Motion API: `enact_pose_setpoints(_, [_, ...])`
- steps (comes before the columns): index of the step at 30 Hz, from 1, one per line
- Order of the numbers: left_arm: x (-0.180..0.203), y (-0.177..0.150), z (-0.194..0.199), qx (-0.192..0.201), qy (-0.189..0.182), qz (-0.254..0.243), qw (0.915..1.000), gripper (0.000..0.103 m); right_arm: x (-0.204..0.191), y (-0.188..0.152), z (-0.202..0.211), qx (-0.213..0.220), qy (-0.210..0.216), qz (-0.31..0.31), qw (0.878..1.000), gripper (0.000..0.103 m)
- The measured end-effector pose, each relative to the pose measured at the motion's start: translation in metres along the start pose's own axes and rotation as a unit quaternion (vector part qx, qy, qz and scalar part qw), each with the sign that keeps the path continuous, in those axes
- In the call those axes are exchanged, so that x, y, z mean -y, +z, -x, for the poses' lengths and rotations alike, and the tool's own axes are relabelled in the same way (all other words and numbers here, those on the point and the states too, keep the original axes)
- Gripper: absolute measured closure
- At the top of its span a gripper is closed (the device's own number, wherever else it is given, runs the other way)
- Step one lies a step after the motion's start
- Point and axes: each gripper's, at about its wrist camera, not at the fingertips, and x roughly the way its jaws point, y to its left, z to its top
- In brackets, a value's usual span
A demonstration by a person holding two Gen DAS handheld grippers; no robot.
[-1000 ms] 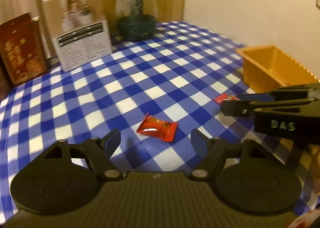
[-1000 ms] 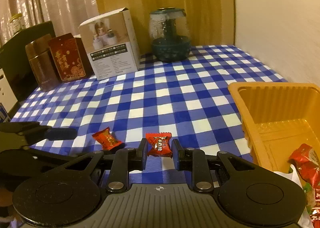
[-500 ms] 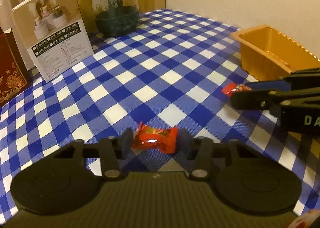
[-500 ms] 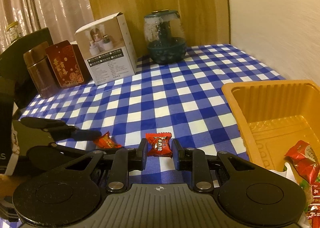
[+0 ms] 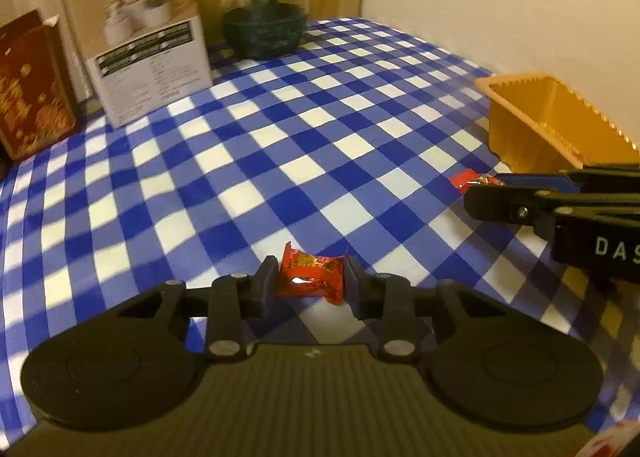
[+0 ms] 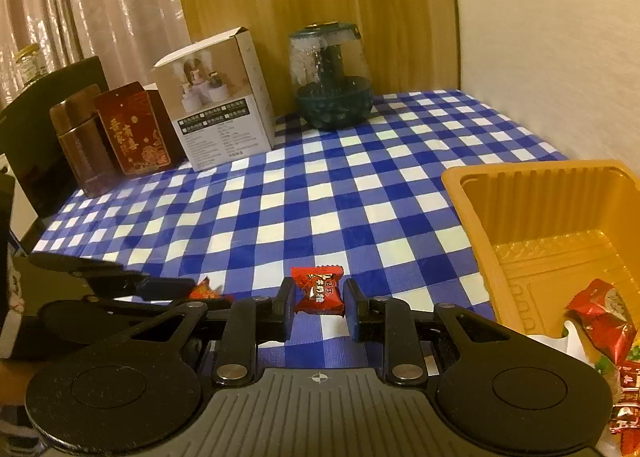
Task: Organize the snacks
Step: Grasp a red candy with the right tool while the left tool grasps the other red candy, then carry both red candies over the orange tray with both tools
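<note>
My left gripper is shut on a red wrapped candy, held just above the blue-and-white checked tablecloth. My right gripper is shut on a second red candy with white print, to the left of the orange tray. In the left wrist view the right gripper reaches in from the right with its candy at its tip, near the tray. In the right wrist view the left gripper with its candy sits at lower left. More wrapped snacks lie in the tray.
At the table's back stand a white product box, a glass jar with a dark green base, a red gift box and a brown canister. A wall bounds the right side.
My left gripper moved onto the candy on the cloth and closed on it. My right gripper kept its candy and lifted slightly beside the tray.
</note>
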Motion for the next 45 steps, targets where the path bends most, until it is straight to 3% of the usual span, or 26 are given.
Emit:
enact_pose_setpoints(11, [0.011,-0.020,0.041,-0.029,0.026,0.094,0.9949,0.071,-0.011,-0.014,0.033,-0.004,0.012,0.018,1.000,0.077])
enact_pose_setpoints(17, [0.026,-0.029,0.078,-0.025,0.034,0.125,0.9913,0.071,-0.014,-0.029,0.064,-0.007,0.008,0.021,1.000,0.077])
enact_pose_setpoints(33, [0.077,-0.045,0.170,0.003,0.038,0.149,0.9881,0.071,-0.008,-0.049,0.156,-0.004,-0.005,-0.002,1.000,0.077])
enact_pose_setpoints(45, [0.114,-0.056,0.214,0.018,0.034,0.146,0.9885,0.071,-0.006,-0.055,0.210,0.012,-0.009,-0.005,1.000,0.077])
